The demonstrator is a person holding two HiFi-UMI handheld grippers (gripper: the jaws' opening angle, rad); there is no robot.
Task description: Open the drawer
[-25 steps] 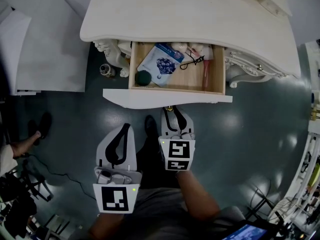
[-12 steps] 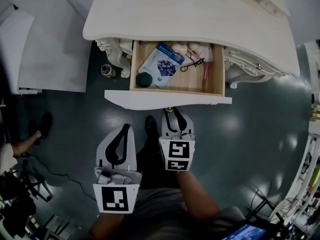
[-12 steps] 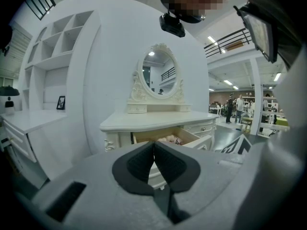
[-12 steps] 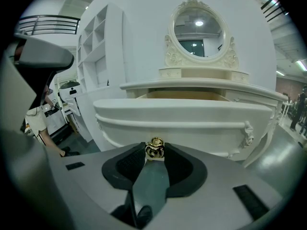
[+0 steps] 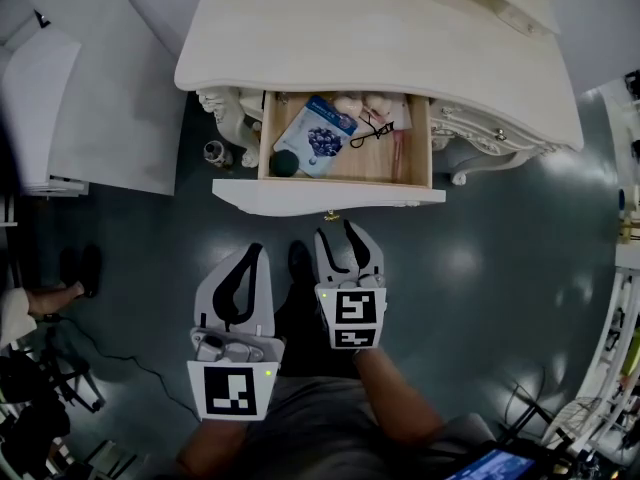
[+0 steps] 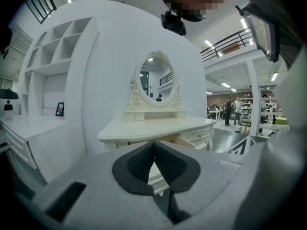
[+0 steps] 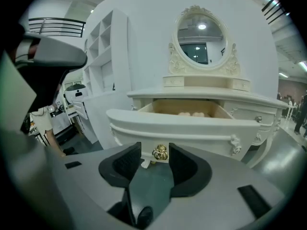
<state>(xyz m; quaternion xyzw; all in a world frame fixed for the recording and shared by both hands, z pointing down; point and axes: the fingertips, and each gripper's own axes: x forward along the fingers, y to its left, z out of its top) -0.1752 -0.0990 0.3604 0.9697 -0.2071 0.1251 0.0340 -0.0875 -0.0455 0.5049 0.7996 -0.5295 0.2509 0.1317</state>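
Right hand-held gripper (image 5: 337, 230) just opened, empty, cream drawer (image 5: 330, 196) pulled out

Pale left hand-held gripper (image 5: 255, 251), right hand-held gripper (image 5: 336, 230), black pads (image 5: 240, 290), markers (image 5: 231, 392)

White drawer (image 5: 330, 196) fully open, w/ clutter.

The right gripper (image 5: 337, 236) has let go of the gold knob (image 7: 159, 152). Its jaws have just been opening, and it has drawn back from the drawer (image 5: 330, 197), the knob seemingly just beyond its tips.
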